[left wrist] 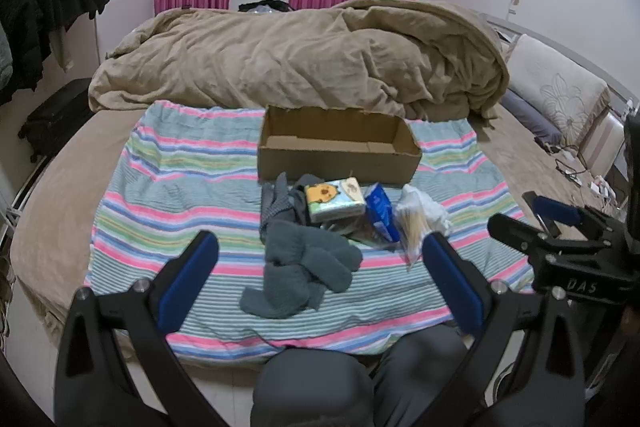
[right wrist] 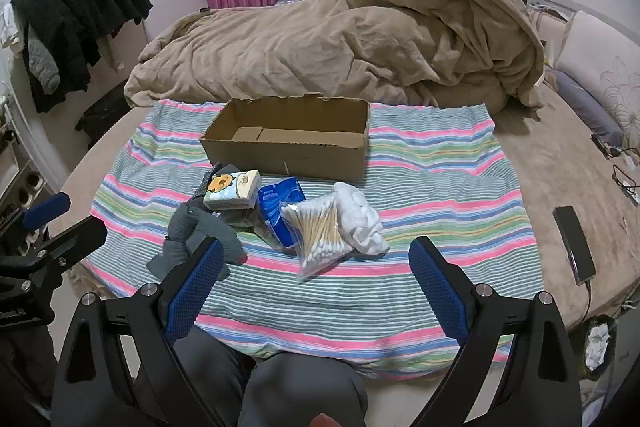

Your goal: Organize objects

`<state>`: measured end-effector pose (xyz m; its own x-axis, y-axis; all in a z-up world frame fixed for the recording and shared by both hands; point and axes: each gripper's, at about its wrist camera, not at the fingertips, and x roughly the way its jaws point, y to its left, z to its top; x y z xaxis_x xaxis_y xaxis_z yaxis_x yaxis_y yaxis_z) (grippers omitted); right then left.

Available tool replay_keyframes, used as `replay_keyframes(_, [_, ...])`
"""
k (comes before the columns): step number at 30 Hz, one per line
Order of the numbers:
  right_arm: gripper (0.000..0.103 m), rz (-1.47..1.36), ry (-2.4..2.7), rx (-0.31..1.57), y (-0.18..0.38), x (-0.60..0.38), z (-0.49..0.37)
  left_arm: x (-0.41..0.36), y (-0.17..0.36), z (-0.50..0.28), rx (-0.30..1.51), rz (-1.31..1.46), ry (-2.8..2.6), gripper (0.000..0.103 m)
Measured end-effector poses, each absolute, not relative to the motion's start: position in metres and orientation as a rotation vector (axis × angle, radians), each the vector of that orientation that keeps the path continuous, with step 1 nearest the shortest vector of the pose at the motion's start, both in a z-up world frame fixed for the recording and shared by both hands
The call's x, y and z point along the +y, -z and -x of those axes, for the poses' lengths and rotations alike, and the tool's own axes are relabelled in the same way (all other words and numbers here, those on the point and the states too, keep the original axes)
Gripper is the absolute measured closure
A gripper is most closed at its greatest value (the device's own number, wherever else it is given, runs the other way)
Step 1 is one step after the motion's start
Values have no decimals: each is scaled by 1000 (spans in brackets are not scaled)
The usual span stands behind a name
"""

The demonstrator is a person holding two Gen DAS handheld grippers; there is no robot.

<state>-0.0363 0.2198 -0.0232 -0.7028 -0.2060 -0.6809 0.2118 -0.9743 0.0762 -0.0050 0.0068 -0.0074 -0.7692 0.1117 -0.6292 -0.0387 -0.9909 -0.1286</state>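
Observation:
An empty cardboard box (left wrist: 338, 151) (right wrist: 288, 139) stands on a striped cloth (left wrist: 172, 187) (right wrist: 440, 179) on the bed. In front of it lies a pile: grey socks (left wrist: 304, 267) (right wrist: 196, 231), a tissue pack with a cartoon (left wrist: 334, 205) (right wrist: 234, 193), a blue packet (left wrist: 382, 211) (right wrist: 280, 207), a bag of cotton swabs (left wrist: 414, 227) (right wrist: 320, 231) and a white crumpled bag (right wrist: 360, 217). My left gripper (left wrist: 320, 259) is open above the socks. My right gripper (right wrist: 316, 267) is open, near the swabs, and also shows in the left wrist view (left wrist: 536, 215).
A tan duvet (left wrist: 300, 55) (right wrist: 340, 43) is heaped behind the box. A phone (right wrist: 574, 243) with a cable lies at the bed's right side. Pillows (left wrist: 560, 87) are at the right. Dark clothes (right wrist: 76, 19) hang at the left. The person's knees (left wrist: 360, 379) are at the bed's front edge.

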Motion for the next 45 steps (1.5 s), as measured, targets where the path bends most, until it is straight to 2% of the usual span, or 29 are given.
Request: replay_keyframes(45, [7,-1105,2676,-24,31,219,41,7,17,14,-157,1091,-2875,1])
